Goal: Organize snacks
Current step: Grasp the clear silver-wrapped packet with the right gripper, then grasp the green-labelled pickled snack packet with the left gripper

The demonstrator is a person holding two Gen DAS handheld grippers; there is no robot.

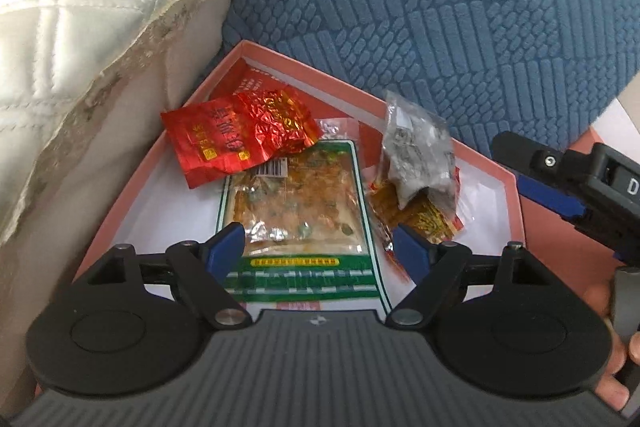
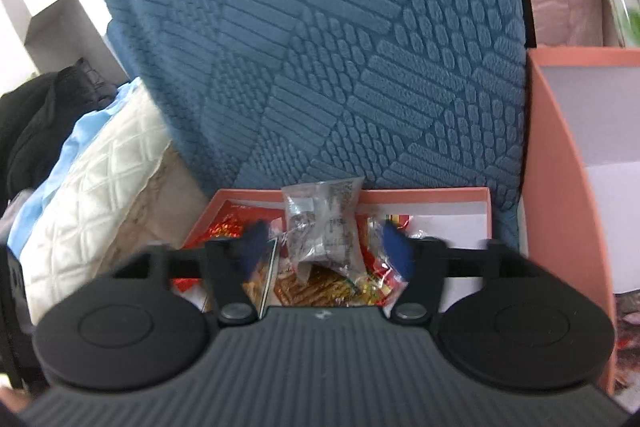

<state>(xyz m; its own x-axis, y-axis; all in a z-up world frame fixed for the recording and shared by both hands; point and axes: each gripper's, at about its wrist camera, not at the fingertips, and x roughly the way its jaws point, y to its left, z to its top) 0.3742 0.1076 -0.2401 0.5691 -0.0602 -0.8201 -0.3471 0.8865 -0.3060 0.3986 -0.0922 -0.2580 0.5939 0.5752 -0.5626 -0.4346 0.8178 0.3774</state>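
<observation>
Blue-padded left claw (image 1: 318, 247) spread, empty, over green packet (image 1: 298, 211); right claw (image 2: 326, 245) spread, empty.

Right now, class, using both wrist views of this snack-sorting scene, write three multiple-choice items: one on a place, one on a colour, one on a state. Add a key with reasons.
1. Where does the big green-bordered snack pack lie?
A. On the blue cushion
B. Flat in the pink box
C. On the quilt

2. What colour is the crinkled foil packet at the box's left side?
A. Red
B. Silver
C. Purple

3. How does the left gripper stand?
A. Shut on a packet
B. Open, holding nothing
C. Shut, empty

Key: B, the pack rests on the floor of the pink box; A, its foil is red with gold print; B, its blue pads stand apart over the green-bordered pack.
</observation>
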